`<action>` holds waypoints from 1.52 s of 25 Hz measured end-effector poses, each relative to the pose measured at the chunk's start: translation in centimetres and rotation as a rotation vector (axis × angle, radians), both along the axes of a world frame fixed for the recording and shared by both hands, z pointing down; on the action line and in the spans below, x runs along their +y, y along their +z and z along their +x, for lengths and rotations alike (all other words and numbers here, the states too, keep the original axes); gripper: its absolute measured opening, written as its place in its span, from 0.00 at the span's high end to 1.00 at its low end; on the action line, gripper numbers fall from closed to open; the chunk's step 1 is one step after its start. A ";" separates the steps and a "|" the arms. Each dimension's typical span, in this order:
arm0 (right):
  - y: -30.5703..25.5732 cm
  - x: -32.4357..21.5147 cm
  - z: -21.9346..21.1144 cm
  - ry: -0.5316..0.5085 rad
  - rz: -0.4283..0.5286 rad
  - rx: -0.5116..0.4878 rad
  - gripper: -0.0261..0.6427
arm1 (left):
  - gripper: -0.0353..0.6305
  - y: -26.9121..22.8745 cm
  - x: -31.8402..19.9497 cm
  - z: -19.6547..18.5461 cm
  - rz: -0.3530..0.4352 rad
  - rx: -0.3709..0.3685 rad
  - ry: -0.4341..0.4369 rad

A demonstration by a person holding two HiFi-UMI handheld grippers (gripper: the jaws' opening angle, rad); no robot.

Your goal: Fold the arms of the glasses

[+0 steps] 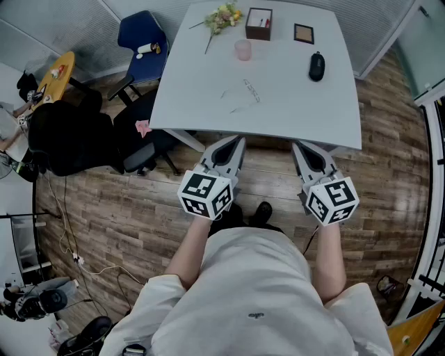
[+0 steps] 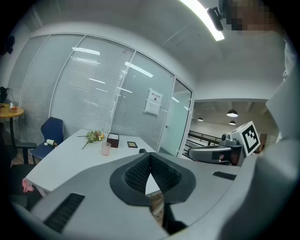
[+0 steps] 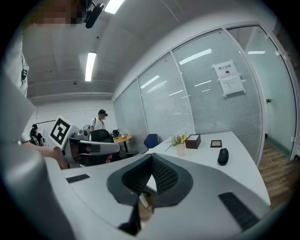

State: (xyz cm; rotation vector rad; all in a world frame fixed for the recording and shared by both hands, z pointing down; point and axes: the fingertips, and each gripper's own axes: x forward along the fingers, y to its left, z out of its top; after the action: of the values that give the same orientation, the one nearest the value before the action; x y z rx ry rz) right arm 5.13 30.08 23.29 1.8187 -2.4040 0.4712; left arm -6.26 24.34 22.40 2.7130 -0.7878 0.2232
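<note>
A pair of thin, clear-framed glasses lies on the white table, near its middle, with the arms spread. Both grippers hover side by side in front of the table's near edge, short of the glasses. My left gripper is shut with nothing in it; its pads meet at a point in the left gripper view. My right gripper is also shut and holds nothing, as the right gripper view shows. Neither gripper view makes out the glasses.
At the table's far end stand a bunch of flowers, a dark box, a pink cup, a small frame and a black mouse. A blue chair and a black chair stand left. A person stands far off.
</note>
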 end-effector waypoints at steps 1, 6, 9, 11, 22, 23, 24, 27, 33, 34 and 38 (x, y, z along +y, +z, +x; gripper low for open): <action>-0.1 0.1 0.0 -0.002 0.002 0.003 0.96 | 0.92 -0.1 0.0 0.0 0.001 -0.002 0.000; -0.4 0.3 0.1 -0.021 0.007 0.036 0.96 | 0.92 -0.3 0.2 0.1 0.012 -0.011 -0.002; -0.4 0.8 0.7 0.002 0.015 0.031 0.96 | 0.92 -0.2 0.7 0.1 0.013 -0.015 -0.005; -0.5 1.0 1.0 0.024 0.023 0.019 0.95 | 0.92 -0.1 0.9 0.0 0.018 -0.019 -0.004; 0.8 1.6 1.2 0.035 -0.015 0.026 0.95 | 0.92 0.4 1.5 -1.0 0.047 -0.053 -0.012; 0.9 1.5 1.0 0.032 -0.020 0.023 0.95 | 0.91 0.6 1.5 -1.1 0.043 -0.056 -0.011; 1.1 1.5 0.9 0.029 -0.024 0.020 0.94 | 0.91 0.8 1.4 -1.1 0.040 -0.059 -0.010; 1.5 1.1 0.6 0.021 -0.033 0.012 0.93 | 0.91 1.3 1.1 -1.1 0.031 -0.067 -0.001; 2.1 -0.4 0.0 0.013 -0.059 0.020 0.89 | 0.91 2.2 -0.4 -1.6 0.011 -0.062 -0.003; 2.2 -0.8 -0.1 0.012 -0.063 0.024 0.88 | 0.89 2.3 -0.9 -1.6 0.007 -0.062 -0.001; 2.3 -3.3 -0.1 0.009 -0.070 0.030 0.84 | 0.82 2.6 -3.2 -1.6 0.005 -0.065 0.002</action>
State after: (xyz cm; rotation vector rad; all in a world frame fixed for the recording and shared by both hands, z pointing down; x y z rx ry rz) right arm 5.01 26.75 25.59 1.7958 -2.3298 0.5185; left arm -7.88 21.13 25.03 2.7240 -0.8044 0.3116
